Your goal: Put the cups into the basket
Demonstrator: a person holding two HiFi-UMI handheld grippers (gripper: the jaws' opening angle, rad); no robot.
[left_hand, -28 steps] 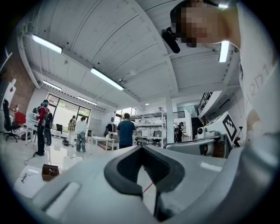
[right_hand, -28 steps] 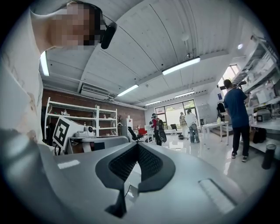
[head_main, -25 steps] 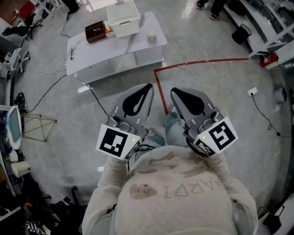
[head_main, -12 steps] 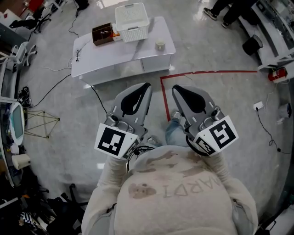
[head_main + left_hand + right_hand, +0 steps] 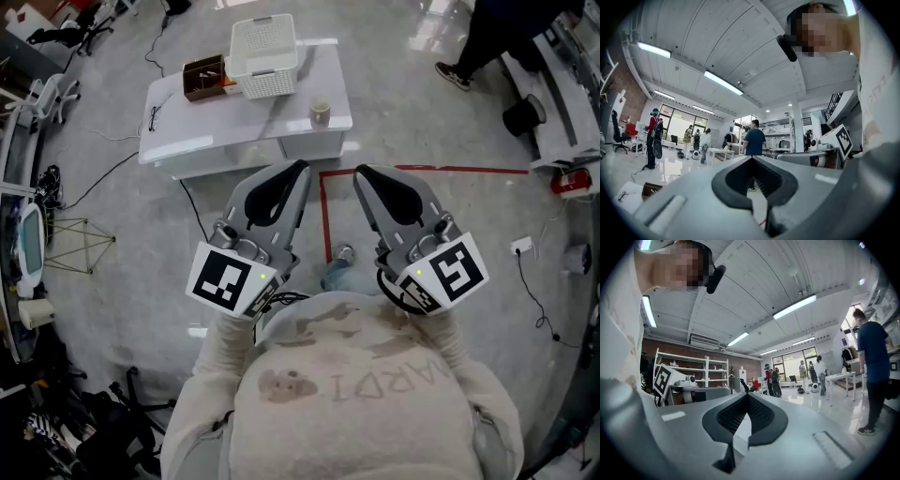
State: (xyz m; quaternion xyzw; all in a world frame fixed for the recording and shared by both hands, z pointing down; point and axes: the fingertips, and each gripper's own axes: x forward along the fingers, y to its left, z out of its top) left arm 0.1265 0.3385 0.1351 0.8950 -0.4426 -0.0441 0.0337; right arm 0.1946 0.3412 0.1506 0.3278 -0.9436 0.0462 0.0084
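Note:
A single pale cup (image 5: pixel 321 112) stands near the right front corner of a low white table (image 5: pixel 234 122) ahead of me on the floor. A white slatted basket (image 5: pixel 265 42) sits at the table's back edge, left of and behind the cup. I hold both grippers close to my chest, far short of the table. The left gripper (image 5: pixel 300 169) is shut with nothing in it, as its own view (image 5: pixel 752 157) confirms. The right gripper (image 5: pixel 360 172) is likewise shut and empty (image 5: pixel 747 394). Neither gripper view shows the cup or the basket.
A brown open box (image 5: pixel 204 77) lies left of the basket. Red tape (image 5: pixel 422 170) marks the floor in front of the table. Cables trail at the left, and a person's legs (image 5: pixel 492 37) and a black stool (image 5: pixel 525 114) are at the right.
The table with basket and cup sits lower and larger in the head view, so I have moved nearer to it. Both grippers stay shut at my chest.

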